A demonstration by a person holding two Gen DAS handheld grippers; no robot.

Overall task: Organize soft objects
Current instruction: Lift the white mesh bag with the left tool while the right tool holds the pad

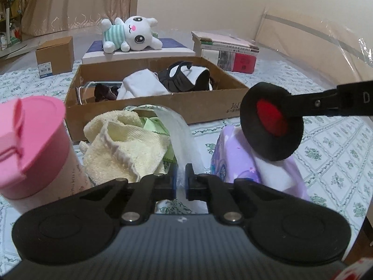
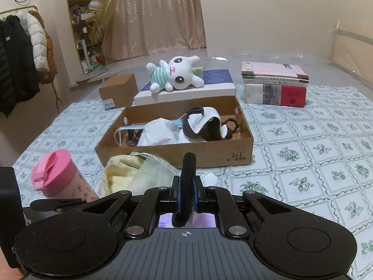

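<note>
- The cardboard box (image 2: 177, 149) in the middle of the right wrist view already holds several soft things: a white cloth (image 2: 160, 133), a blue face mask (image 2: 130, 129) at its left end, and a black-and-white fabric item (image 2: 205, 126) toward its right. That part of the sorting looks done.
- The right gripper (image 2: 186, 193), at the bottom centre of its view, has its jaws pressed together on a black round pad (image 2: 187, 186), seen edge-on there. In the left wrist view the same pad sits at centre right, showing a red middle, raised above a purple tissue pack (image 1: 233, 158).
- The left gripper (image 1: 180, 182), bottom centre of its view, has its jaws nearly together on a sheer white strip (image 1: 181, 135) that runs up into the pile in front of the box.
- Still outside the box: a pale yellow towel (image 1: 126, 140) and light green cloths (image 1: 153, 126) heaped just in front of it, plus the tissue pack to the right.
- A plush toy (image 2: 174, 74) lies on a flat white box (image 2: 186, 93) behind the cardboard box, upper centre; whether it belongs in the box I cannot tell.
- A pink-lidded cup (image 1: 30, 144) at left and a stack of books (image 2: 275, 84) at upper right are hard items and probably stay.
- My judgement: roughly halfway, with two pieces in hand and the front pile left.
</note>
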